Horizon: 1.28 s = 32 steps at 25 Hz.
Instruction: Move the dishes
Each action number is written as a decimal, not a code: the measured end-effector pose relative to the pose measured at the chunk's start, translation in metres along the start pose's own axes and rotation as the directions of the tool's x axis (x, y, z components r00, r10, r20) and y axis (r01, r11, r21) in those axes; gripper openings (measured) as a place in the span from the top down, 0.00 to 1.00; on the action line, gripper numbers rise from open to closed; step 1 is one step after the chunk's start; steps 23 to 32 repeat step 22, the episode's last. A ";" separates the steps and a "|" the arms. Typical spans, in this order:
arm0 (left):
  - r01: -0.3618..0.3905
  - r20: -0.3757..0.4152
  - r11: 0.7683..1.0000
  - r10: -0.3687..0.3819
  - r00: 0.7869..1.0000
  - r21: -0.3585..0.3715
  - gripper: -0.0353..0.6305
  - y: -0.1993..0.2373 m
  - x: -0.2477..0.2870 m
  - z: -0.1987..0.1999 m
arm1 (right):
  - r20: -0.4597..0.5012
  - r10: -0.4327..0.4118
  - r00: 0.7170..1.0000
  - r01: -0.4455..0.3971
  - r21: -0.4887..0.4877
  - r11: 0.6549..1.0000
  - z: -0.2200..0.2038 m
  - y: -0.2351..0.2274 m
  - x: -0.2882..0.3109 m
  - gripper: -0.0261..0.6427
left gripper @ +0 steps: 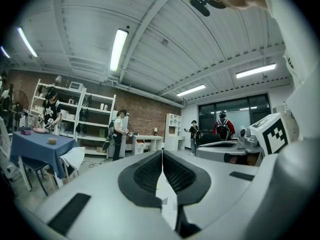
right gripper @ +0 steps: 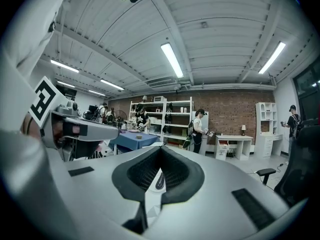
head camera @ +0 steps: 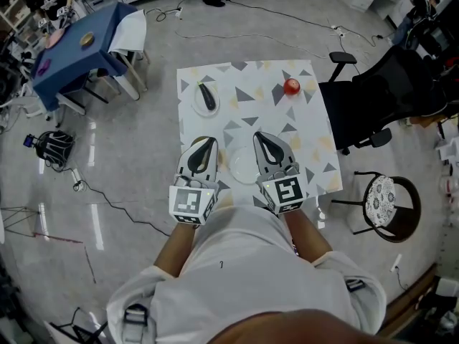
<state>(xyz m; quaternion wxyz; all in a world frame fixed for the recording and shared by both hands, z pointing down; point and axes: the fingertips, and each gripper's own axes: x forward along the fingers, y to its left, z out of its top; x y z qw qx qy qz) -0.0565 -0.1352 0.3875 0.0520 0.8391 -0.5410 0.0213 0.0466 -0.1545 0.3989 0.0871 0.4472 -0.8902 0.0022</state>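
Since both tongs are closed with nothing between them, we judge that the moving is not yet begun. Our left tongs (head camera: pixel 204 143) and right tongs (head camera: pixel 262 137) hang over the desk (head camera: pixel 310 149) at the frame's centre. An empty plate (head camera: pixel 241 170) lies between them. A second plate (head camera: pixel 199 105), carrying a dark vegetable (head camera: pixel 208 95), sits further up and left, and a red fruit (head camera: pixel 291 86) up and right. Neither plate is picked up yet.

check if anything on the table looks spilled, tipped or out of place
Nothing stands out. The eggplant lies on its small plate, the red fruit sits bare on the tablecloth, and the clear plate lies flat near the front edge. The left gripper and right gripper are shut, empty.
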 end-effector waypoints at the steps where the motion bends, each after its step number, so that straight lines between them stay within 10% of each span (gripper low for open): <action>1: -0.001 0.000 1.000 0.001 1.000 0.000 0.91 0.000 0.000 0.000 | 0.001 0.000 1.000 0.000 -0.001 1.000 0.000 0.000 0.000 0.97; 32: 0.014 -0.030 1.000 -0.014 0.999 -0.008 0.91 -0.017 -0.010 -0.005 | -0.015 -0.017 1.000 0.017 0.020 1.000 -0.003 0.000 -0.022 0.97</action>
